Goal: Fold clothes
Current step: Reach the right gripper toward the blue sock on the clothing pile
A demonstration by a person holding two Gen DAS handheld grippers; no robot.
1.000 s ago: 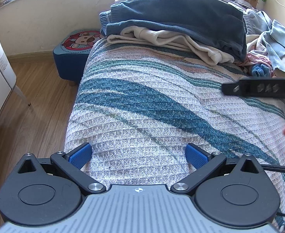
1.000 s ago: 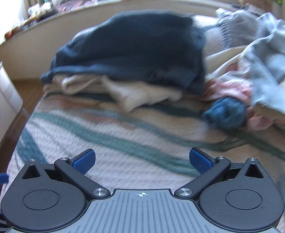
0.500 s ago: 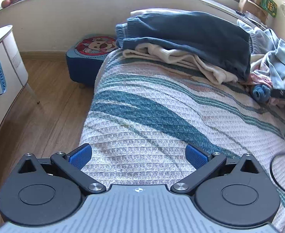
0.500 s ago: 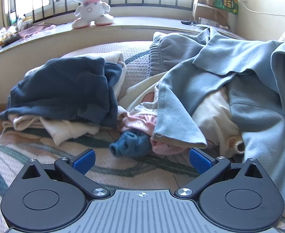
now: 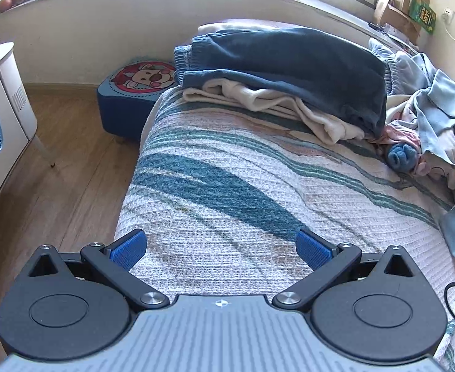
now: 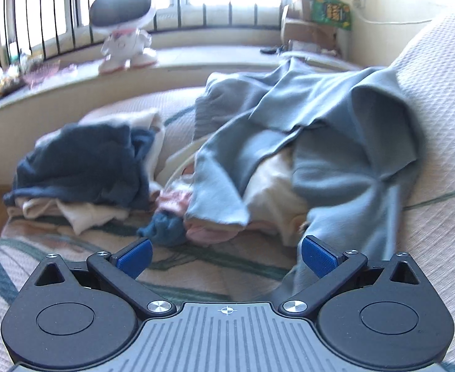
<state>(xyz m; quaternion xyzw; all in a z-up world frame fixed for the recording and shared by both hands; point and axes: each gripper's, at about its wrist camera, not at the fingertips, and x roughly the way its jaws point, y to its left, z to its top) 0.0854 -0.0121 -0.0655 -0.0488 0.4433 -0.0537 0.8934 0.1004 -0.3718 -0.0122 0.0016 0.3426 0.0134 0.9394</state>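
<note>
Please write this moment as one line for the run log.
left gripper: open, over bedspread | right gripper: open, facing light blue garment | nothing held

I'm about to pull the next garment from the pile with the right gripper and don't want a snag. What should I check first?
1. Right gripper open and empty: ok.
2. Left gripper open and empty: ok.
3. Light blue garment within the right gripper's view: ok.
4. Garment free of the pink clothing beneath: not ok, they overlap.
5. Striped blanket bare in front for folding: ok.
6. Folded stack undisturbed: ok.
</note>
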